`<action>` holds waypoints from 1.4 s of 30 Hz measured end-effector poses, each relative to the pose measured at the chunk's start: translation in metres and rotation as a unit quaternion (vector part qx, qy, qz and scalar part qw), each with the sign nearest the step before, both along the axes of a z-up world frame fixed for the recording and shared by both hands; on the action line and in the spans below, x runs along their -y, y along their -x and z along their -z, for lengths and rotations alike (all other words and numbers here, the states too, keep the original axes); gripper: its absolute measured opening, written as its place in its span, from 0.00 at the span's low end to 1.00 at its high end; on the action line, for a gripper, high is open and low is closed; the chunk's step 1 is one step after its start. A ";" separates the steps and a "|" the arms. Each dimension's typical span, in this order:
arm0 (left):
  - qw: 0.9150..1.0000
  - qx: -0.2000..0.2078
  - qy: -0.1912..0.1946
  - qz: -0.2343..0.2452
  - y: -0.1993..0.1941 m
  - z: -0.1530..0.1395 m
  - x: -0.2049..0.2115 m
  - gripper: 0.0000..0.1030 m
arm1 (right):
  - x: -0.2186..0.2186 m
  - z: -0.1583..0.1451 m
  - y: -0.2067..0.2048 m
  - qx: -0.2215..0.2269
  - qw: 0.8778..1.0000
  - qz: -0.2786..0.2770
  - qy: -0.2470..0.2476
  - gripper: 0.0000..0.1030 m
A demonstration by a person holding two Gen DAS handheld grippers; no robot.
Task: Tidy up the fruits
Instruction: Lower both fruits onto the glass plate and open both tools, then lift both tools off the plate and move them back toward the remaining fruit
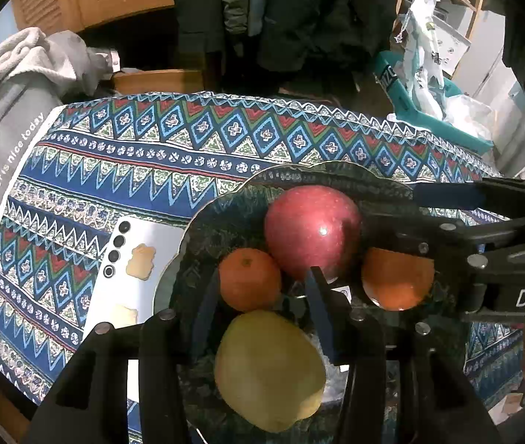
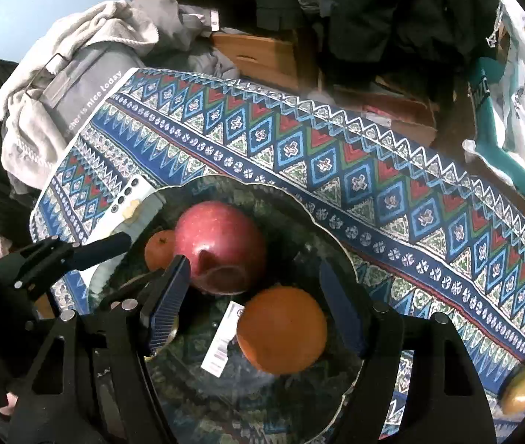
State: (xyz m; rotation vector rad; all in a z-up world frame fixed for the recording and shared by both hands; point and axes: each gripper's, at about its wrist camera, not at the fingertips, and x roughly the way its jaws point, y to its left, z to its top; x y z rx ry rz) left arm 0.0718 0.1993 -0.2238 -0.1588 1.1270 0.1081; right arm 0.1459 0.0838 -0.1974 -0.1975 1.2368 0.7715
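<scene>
- A dark patterned plate (image 2: 336, 255) sits on the surface (image 2: 373, 185), which is covered by a blue zigzag cloth, near its left edge; the plate overlaps a white phone (image 1: 133, 270) lying face down beside it.
- On the plate lie a red apple (image 1: 312, 231), a small mandarin (image 1: 249, 279) touching the apple's left side, a larger orange (image 2: 281, 329) just beside the apple, and a yellow-green pear (image 1: 270, 370) nearest the left wrist camera.
- The left gripper (image 1: 262, 318) hangs over the plate with the pear between its fingers; the jaws stand slightly apart and do not visibly press on the fruit.
- The right gripper (image 2: 258, 303) hangs over the plate too, its jaws well apart on either side of the orange, with gaps showing between the pads and the fruit.
- A white label card (image 2: 222, 336) lies on the plate beside the orange.
- Another yellowish fruit (image 2: 521, 388) rests on the cloth towards the surface's right edge.
</scene>
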 end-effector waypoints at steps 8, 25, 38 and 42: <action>1.000 0.016 -0.008 -0.002 0.008 -0.015 0.002 0.55 | 0.006 -0.013 0.004 0.021 1.000 0.000 -0.001 0.72; 0.999 0.053 0.005 0.011 0.025 -0.064 0.021 0.62 | 0.041 -0.067 0.020 0.094 0.995 0.016 0.013 0.72; 0.995 0.084 -0.008 0.055 0.035 -0.102 0.060 0.68 | 0.083 -0.128 0.039 0.144 0.989 0.041 -0.006 0.73; 0.994 0.091 -0.003 0.065 0.037 -0.112 0.072 0.69 | 0.103 -0.142 0.046 0.154 0.987 0.049 -0.006 0.74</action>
